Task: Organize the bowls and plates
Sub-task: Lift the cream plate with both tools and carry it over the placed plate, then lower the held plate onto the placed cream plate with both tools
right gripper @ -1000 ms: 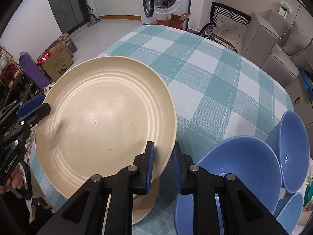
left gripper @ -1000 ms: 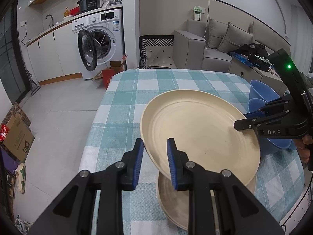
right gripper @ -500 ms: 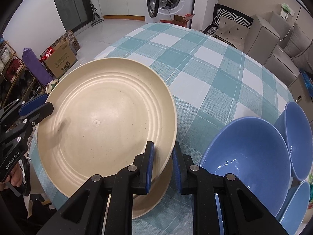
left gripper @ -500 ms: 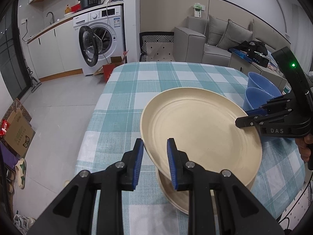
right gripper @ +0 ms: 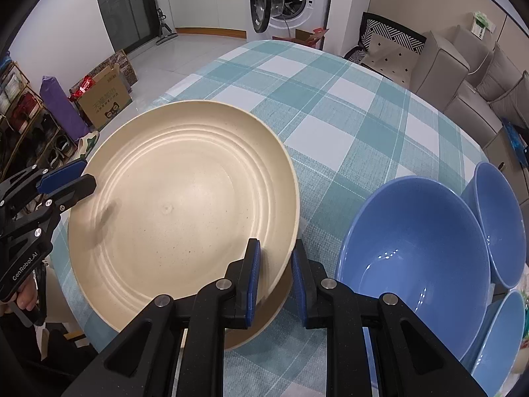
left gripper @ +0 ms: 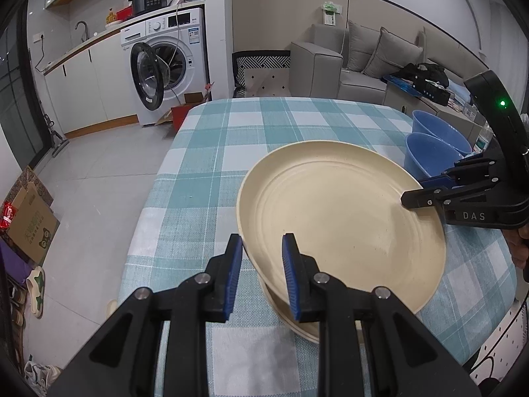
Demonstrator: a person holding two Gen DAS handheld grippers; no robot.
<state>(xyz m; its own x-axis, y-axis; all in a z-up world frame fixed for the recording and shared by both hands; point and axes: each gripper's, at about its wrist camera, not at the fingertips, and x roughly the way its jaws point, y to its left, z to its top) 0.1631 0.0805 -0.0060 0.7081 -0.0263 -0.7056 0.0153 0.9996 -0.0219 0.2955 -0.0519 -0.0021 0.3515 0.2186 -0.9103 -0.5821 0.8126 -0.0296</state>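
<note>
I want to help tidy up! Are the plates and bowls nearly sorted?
Partly. Both claws, left claw and right claw, grip the top plate just above a second plate, so the stacking isn't finished. The blue bowls sit side by side, not yet nested.

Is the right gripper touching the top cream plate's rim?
Touching. In the right wrist view, the right gripper has one blue pad on each side of the top cream plate rim, clamping it.
</note>
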